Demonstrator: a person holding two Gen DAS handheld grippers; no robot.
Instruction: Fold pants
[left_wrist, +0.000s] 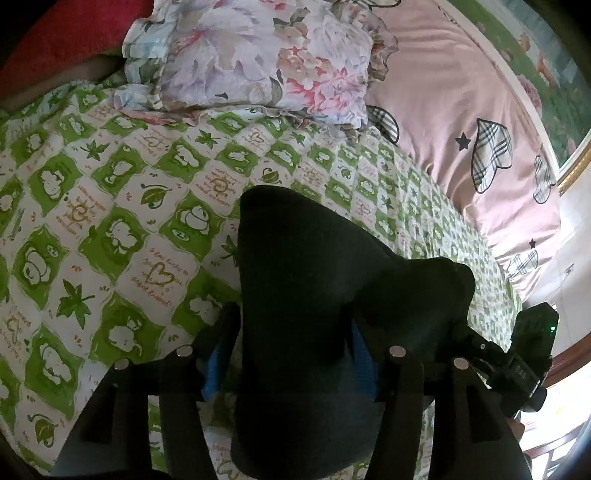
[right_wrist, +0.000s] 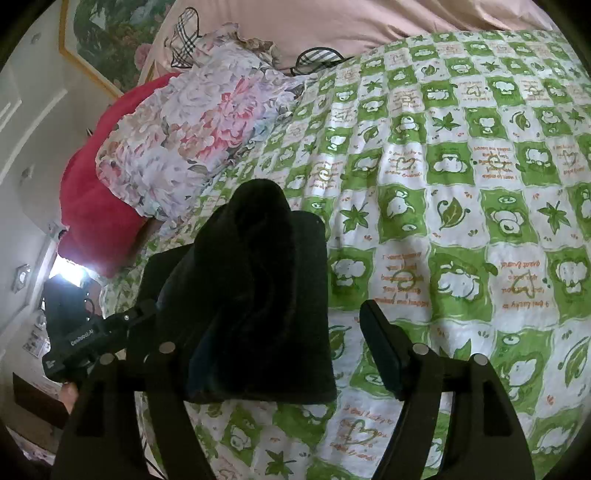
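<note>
Black pants (left_wrist: 295, 295), one bundle; two grippers, left (left_wrist: 291, 354) and right (right_wrist: 280, 332), both spread.

I counted one pair of dark pants (left_wrist: 295, 295) bunched on the bed, and two grippers in my hands: my left gripper (left_wrist: 291, 354) and my right gripper (right_wrist: 273, 339). There was one green-and-white patterned bedspread (right_wrist: 461, 221), one floral pillow (left_wrist: 258, 55), one pink quilt (left_wrist: 461, 92) printed with plaid hearts, one red cushion (right_wrist: 96, 221), and one gold-framed picture (right_wrist: 107, 37) on the wall.
</note>
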